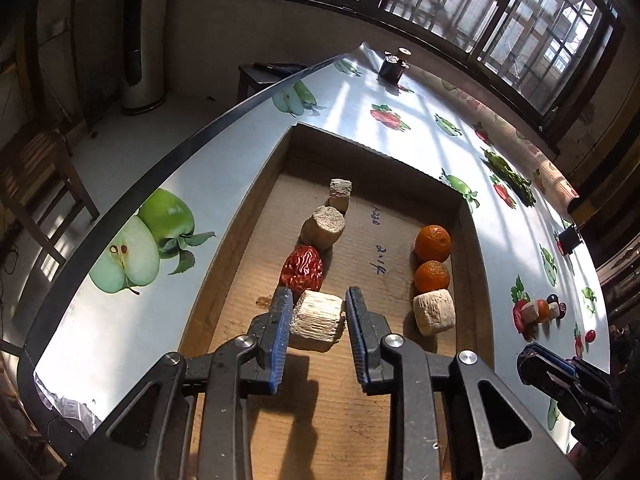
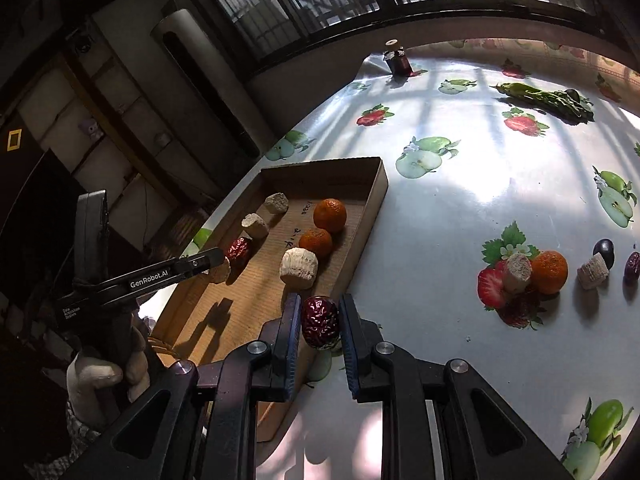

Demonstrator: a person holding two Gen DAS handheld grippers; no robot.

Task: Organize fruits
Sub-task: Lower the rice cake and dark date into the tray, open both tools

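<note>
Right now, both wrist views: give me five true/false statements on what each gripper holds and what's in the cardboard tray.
1. The right gripper holds a red date between its fingers. True.
2. The left gripper holds an orange. False: it holds a pale cylinder piece.
3. Two oranges, one behind the other, lie in the cardboard tray. True.
4. The tray holds no red date. False: one red date lies in its left row.
5. All loose pieces are already in the tray. False: an orange, pale pieces and dark fruit remain on the tablecloth.
</note>
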